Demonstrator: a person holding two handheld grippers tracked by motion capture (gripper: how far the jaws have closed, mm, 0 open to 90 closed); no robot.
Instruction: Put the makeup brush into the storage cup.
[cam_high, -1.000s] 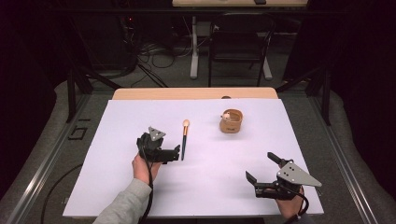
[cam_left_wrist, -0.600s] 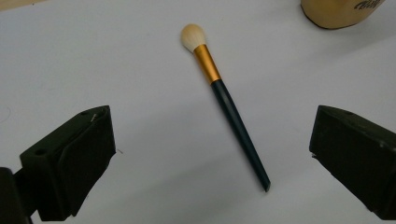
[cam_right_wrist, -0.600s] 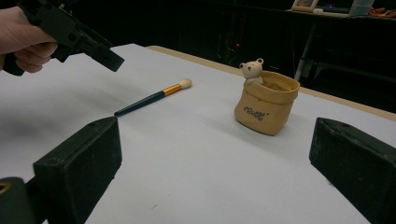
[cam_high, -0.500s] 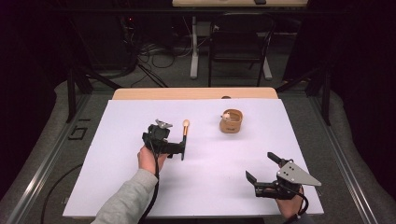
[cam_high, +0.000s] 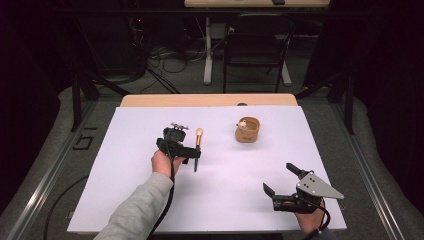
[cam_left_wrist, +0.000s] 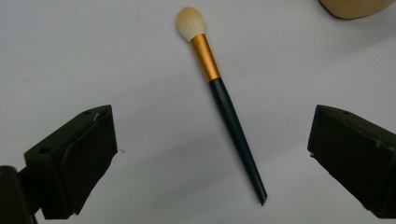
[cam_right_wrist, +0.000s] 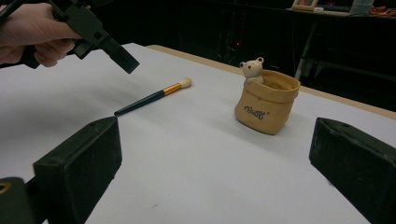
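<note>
A makeup brush (cam_high: 197, 145) with a dark handle, gold ferrule and pale bristles lies flat on the white sheet, bristles pointing away from the person. My left gripper (cam_high: 187, 150) hovers just above its handle, open; in the left gripper view the brush (cam_left_wrist: 224, 102) lies between the wide-apart jaws, untouched. A tan sack-shaped holder (cam_high: 248, 130) with a small bear figure on its rim stands upright to the right of the brush. My right gripper (cam_high: 280, 178) rests near the table's front right, open and empty, facing the holder (cam_right_wrist: 266, 100) and the brush (cam_right_wrist: 154, 97).
The white sheet (cam_high: 225, 205) covers most of the table, with a wooden edge (cam_high: 210, 100) at the far side. Beyond it stand a dark chair (cam_high: 257, 45), table legs and floor cables. The left gripper (cam_right_wrist: 100, 39) hangs in the right gripper view's upper left.
My left gripper has moved forward and to the right, coming over the brush's handle with its jaws still open. The right gripper, brush and holder have stayed put.
</note>
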